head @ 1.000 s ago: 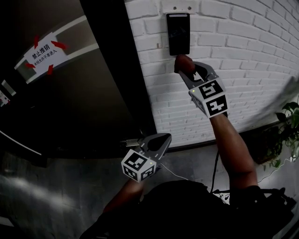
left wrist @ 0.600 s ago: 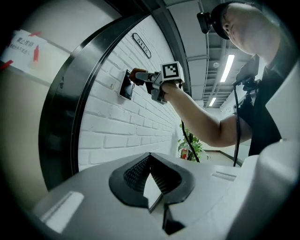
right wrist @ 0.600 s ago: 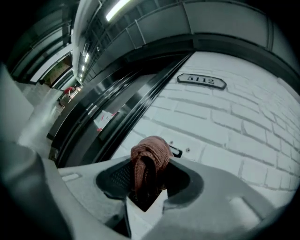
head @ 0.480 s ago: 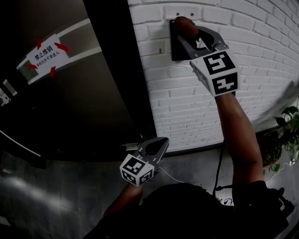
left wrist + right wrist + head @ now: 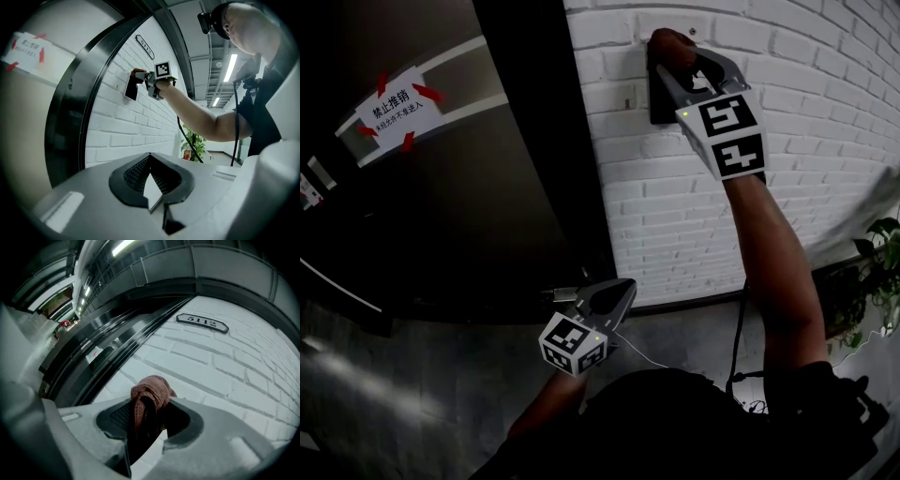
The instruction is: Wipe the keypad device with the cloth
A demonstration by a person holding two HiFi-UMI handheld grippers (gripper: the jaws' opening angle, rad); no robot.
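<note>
The black keypad device (image 5: 660,103) hangs on the white brick wall (image 5: 825,122). My right gripper (image 5: 680,58) is raised against the device's upper part, shut on a reddish-brown cloth (image 5: 671,43) that presses near the top edge. The left gripper view shows that same device (image 5: 131,87), the cloth (image 5: 137,71) and the right gripper (image 5: 149,82) from below. In the right gripper view the cloth (image 5: 150,394) bulges out between the jaws against brick; the device is hidden there. My left gripper (image 5: 617,292) hangs low near the floor, shut on nothing.
A dark door (image 5: 469,216) with a red-and-white sign (image 5: 394,105) stands left of the wall. A room number plate (image 5: 202,323) sits higher on the bricks. A potted plant (image 5: 881,272) is at the right, and a cable (image 5: 733,328) trails from my right arm.
My right gripper has risen with the cloth from just below the keypad device to its top edge. The left gripper has barely shifted.
</note>
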